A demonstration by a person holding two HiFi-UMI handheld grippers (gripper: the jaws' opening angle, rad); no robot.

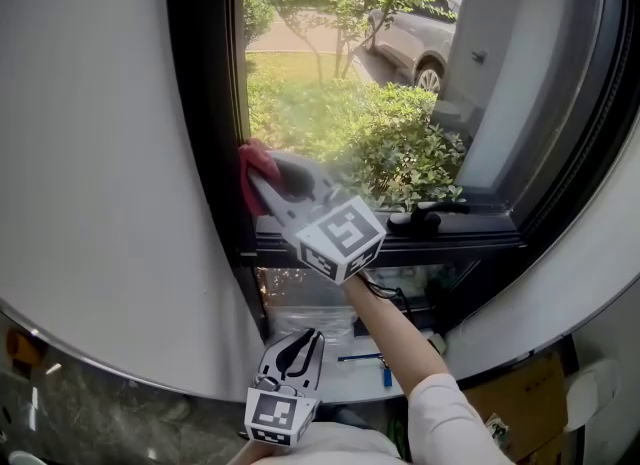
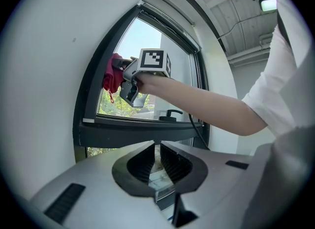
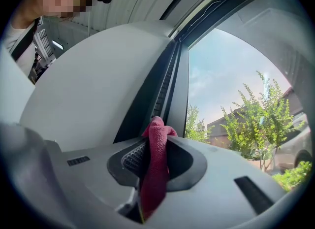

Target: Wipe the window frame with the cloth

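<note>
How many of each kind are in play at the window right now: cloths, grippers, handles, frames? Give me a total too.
red cloth: 1
grippers: 2, the right gripper with its fingers shut on the cloth, the left gripper shut and empty
window handle: 1
window frame: 1
Total: 5

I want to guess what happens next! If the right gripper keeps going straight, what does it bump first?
Most likely the dark window frame: the right gripper points at its upright bar, and the red cloth in its jaws would touch first, though depth is unclear.
</note>
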